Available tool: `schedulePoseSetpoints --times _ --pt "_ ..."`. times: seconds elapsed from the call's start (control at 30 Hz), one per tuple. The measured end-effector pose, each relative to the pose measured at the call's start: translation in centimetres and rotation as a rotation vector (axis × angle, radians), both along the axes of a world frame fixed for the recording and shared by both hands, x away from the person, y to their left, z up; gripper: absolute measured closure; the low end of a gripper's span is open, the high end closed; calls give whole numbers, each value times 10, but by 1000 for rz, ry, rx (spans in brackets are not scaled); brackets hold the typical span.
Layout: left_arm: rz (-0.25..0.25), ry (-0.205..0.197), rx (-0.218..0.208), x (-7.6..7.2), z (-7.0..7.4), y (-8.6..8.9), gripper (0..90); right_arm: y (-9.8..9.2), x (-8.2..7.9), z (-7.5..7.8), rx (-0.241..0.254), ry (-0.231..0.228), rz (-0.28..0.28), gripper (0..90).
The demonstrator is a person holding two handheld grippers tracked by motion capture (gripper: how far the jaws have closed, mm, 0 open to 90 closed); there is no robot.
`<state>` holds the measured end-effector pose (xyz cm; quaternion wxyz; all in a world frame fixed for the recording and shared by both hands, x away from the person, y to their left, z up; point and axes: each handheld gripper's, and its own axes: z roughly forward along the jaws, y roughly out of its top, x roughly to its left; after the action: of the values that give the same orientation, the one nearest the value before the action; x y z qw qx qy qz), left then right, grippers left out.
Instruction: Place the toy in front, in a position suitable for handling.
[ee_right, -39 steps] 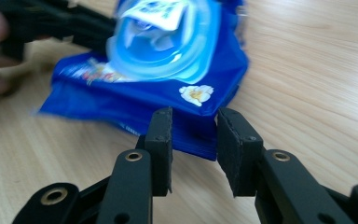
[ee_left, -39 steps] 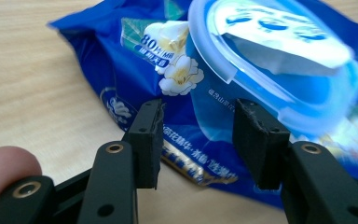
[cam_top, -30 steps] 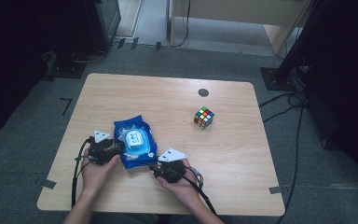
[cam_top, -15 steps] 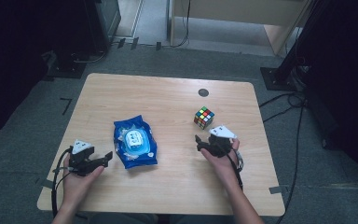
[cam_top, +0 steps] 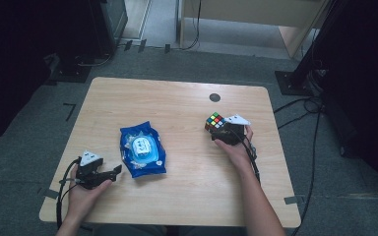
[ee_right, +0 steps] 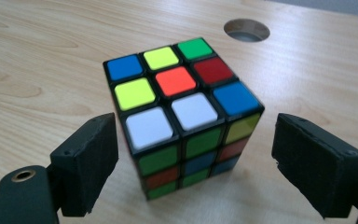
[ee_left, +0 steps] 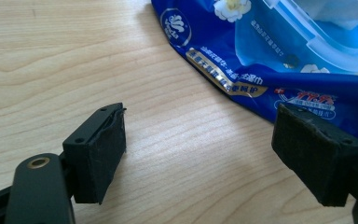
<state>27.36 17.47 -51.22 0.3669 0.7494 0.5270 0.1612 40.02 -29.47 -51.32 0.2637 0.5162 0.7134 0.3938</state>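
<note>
My right hand-held gripper [ee_right: 193,158] is spread wide, its two black pads standing to either side of the scrambled multicoloured plastic puzzle cube [ee_right: 184,116] without pressing on it; the jaws have just been opening, and the cube sits in the gap between them but not yet gripped. In the right gripper view the cube lies straight ahead of me and close, one vertical edge turned toward me, so the pads do not face flat sides squarely. I judge that closing calls for a small twist of the wrist first, or the cube may pivot out. It has no long axis, so any pair of opposite faces will do. From the high view this right hand-held gripper [cam_top: 225,132] is right at the cube [cam_top: 214,121], on the right half of the pale wooden bench [cam_top: 177,103], with a round cable hole [ee_right: 246,30] beyond it.

My left hand-held gripper [ee_left: 200,158] is also spread, jaws just opened, with nothing between them but bare wood. The blue plastic pack of wet wipes [ee_left: 279,56] lies just beyond its far pad, its clear flip lid up, with white tissue showing under the lid. In the high view the left hand-held gripper [cam_top: 112,171] rests beside the pack [cam_top: 141,150], well apart from the cube, so the right hand is the nearer one.
</note>
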Motion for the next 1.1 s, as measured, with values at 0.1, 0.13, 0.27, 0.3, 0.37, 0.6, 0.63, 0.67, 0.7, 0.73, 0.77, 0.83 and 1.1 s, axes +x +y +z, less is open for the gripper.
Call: schedulePoseSetpoints --times 0.1,0.13,0.27,0.3,0.37,0.6,0.63,0.67,0.7,0.73,0.77,0.83,1.1 --pt "-16 1 24 0 -1 -3 182 3 3 0 -37 6 17 171" --pt "-16 1 24 0 -1 -3 182 3 3 0 -37 6 17 171" --pt "-24 5 27 0 -1 -3 183 11 -4 0 -56 40 -40 254" --pt "-26 5 28 0 -1 -3 183 12 -7 1 -44 40 -51 264" --pt "-30 5 33 0 -1 -4 186 15 -13 1 -26 37 -64 275" --pt "-27 4 36 0 -1 -5 190 26 -24 1 -65 7 -41 237" --pt "-28 5 39 0 -1 -5 191 27 -21 1 -58 5 -58 227" --pt "-28 5 42 0 -1 -6 191 27 -17 1 -43 11 -73 224" --pt "-29 2 44 0 -1 -6 191 27 -13 1 -29 15 -84 220" --pt "-29 1 45 0 -1 -6 192 28 -10 0 -19 17 -91 224" --pt "-29 -1 44 0 -2 -6 192 30 -6 -1 -11 20 -97 233" --pt "-32 -3 52 -1 -2 -6 192 36 -1 -3 -33 23 -103 305" --pt "-39 -6 60 -1 -2 -7 191 39 -11 5 -72 -5 -82 348"
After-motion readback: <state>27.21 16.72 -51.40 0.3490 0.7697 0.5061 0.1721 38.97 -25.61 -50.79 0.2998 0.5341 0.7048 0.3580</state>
